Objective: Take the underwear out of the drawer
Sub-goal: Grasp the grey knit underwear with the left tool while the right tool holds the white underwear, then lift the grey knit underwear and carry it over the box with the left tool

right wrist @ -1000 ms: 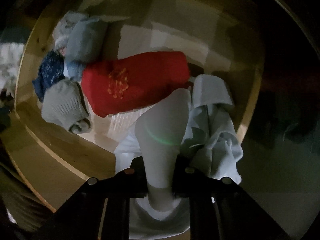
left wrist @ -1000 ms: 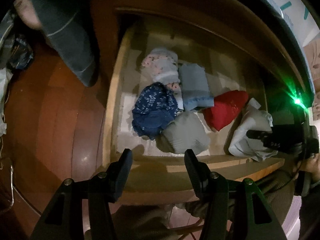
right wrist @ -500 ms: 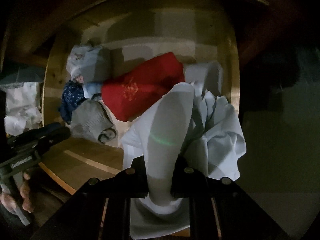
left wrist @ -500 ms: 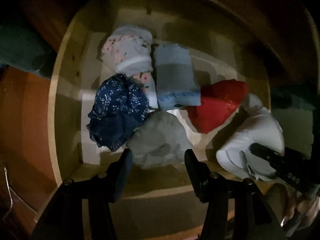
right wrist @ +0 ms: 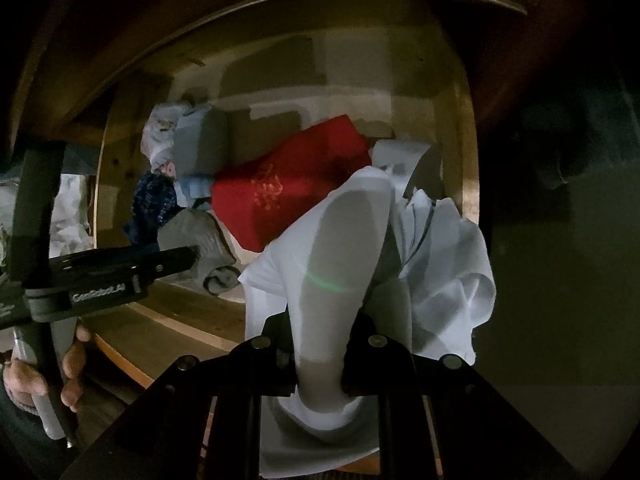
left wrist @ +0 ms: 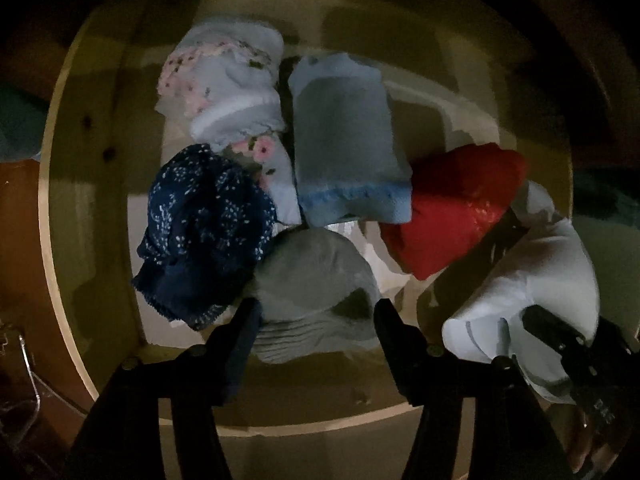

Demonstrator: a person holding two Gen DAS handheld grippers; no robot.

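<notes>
An open wooden drawer (left wrist: 52, 240) holds several folded pieces of underwear: a pale floral one (left wrist: 224, 92), a light blue one (left wrist: 344, 140), a navy speckled one (left wrist: 204, 228), a red one (left wrist: 452, 208) and a grey one (left wrist: 316, 276). My left gripper (left wrist: 316, 310) points down at the drawer's front. Its jaws are opening, with the grey piece between the fingers and neither pad visibly pressing on it. My right gripper (right wrist: 320, 360) is shut on white underwear (right wrist: 352, 240), lifted at the drawer's right end. In the left wrist view the right gripper (left wrist: 544, 328) shows with the white underwear (left wrist: 532, 276).
Dark dresser framing overhangs the back of the drawer (right wrist: 468, 152). A brown wooden floor (left wrist: 20, 240) lies to the left of it. A person's hand (right wrist: 72, 364) holds the left gripper (right wrist: 120, 276) by its handle. Crumpled white cloth (right wrist: 72, 208) lies outside the drawer's left side.
My left gripper has come down and in over the drawer, to either side of the grey piece, with its jaws a little wider. The right gripper has raised the white underwear slightly and rolled.
</notes>
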